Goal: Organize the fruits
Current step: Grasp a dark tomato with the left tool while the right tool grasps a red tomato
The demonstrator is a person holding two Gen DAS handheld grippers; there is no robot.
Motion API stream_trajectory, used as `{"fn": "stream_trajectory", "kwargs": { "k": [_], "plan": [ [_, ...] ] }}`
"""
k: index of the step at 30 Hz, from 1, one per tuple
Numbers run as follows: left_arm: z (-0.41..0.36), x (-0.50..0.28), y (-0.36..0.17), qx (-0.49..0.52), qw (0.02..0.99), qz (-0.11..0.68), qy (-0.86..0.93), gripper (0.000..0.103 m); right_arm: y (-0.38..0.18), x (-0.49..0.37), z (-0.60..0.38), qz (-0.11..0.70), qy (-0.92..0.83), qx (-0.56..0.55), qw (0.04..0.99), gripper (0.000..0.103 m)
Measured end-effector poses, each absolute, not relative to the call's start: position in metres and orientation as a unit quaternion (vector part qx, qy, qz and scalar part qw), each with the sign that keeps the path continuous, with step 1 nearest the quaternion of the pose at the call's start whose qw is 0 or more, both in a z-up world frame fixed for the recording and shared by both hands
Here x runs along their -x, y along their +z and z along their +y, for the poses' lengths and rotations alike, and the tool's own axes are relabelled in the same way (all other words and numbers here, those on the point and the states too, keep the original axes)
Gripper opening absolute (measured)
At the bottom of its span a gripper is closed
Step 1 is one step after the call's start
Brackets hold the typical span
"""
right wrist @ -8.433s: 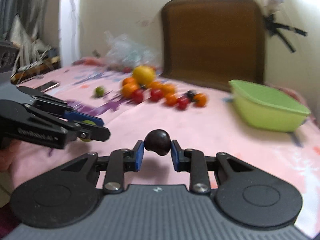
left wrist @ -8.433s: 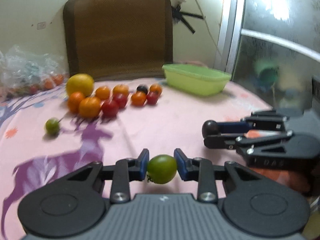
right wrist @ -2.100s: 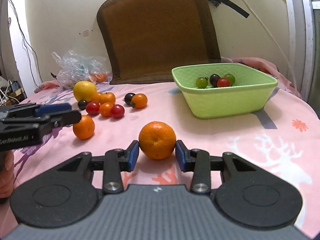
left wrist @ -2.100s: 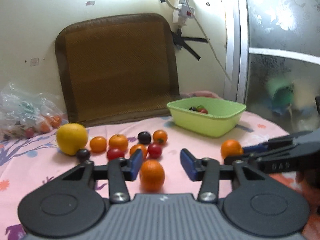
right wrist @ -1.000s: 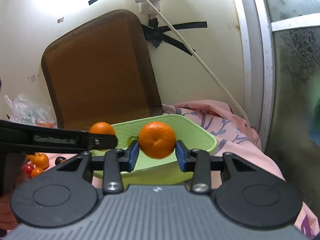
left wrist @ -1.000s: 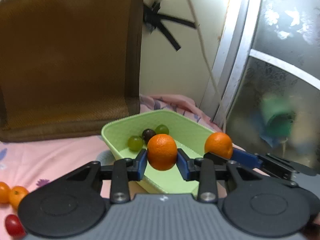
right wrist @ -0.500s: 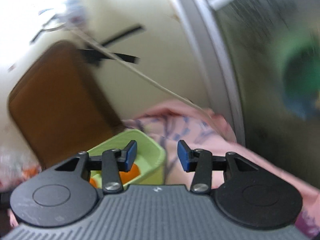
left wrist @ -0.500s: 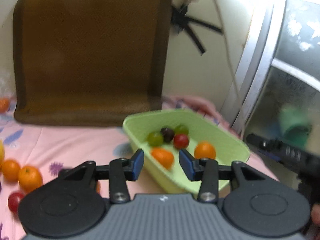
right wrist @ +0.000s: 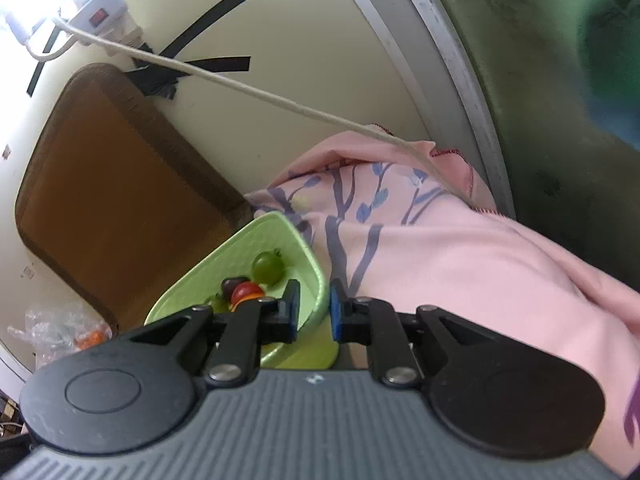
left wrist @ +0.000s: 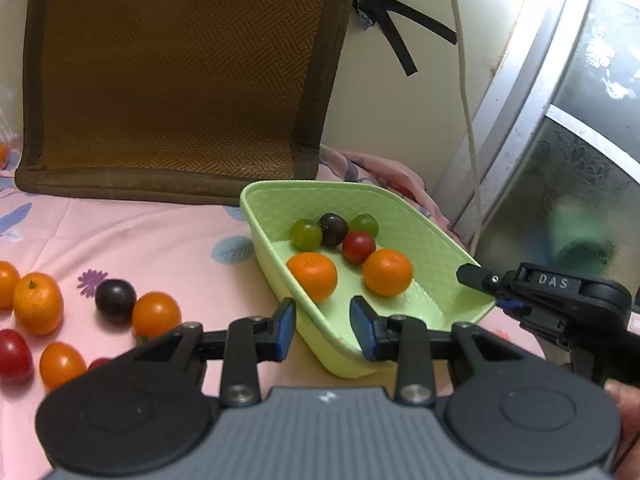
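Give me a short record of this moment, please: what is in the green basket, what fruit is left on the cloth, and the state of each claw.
basket: green basket on the pink cloth, near the wall
in basket: two oranges, two green fruits, one dark fruit, one red fruit
left on cloth: orange, red and dark fruits at the left
left claw: open, holds nothing, at the basket's near wall
right claw: open, holds nothing, beside the basket's right edge
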State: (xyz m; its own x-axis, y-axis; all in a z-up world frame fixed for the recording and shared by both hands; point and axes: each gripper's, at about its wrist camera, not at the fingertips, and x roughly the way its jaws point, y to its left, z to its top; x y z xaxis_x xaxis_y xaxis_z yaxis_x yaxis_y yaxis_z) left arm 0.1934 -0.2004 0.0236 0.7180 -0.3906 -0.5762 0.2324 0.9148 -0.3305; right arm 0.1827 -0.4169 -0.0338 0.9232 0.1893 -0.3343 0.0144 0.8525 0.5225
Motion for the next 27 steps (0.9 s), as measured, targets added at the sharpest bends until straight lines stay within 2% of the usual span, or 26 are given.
{"fn": "stream_trajectory", "kwargs": {
  "k": [10,15,21,27],
  "plan": [
    [-0.191,-0.146,0.026,0.105,0.924,0.322,-0.18,0.03,-0.05,-0.115,-0.401,0.171,0.036,-0.258,0.95,0.023],
    [-0.177,-0.117,0.03,0.118,0.92,0.308,-0.212,0.031,-0.051,-0.094,-0.397,0.159,0.026,-0.252,0.954,0.033],
    [-0.113,-0.071,0.038,0.104,0.944,0.254,-0.186,0.031,-0.029,-0.053,-0.368,0.065,0.004,-0.209,0.976,0.033],
    [-0.026,-0.069,0.027,0.132,0.952,0.262,-0.084,0.03,-0.025,-0.061,-0.275,0.106,0.147,-0.11,0.977,0.032]
  ]
}}
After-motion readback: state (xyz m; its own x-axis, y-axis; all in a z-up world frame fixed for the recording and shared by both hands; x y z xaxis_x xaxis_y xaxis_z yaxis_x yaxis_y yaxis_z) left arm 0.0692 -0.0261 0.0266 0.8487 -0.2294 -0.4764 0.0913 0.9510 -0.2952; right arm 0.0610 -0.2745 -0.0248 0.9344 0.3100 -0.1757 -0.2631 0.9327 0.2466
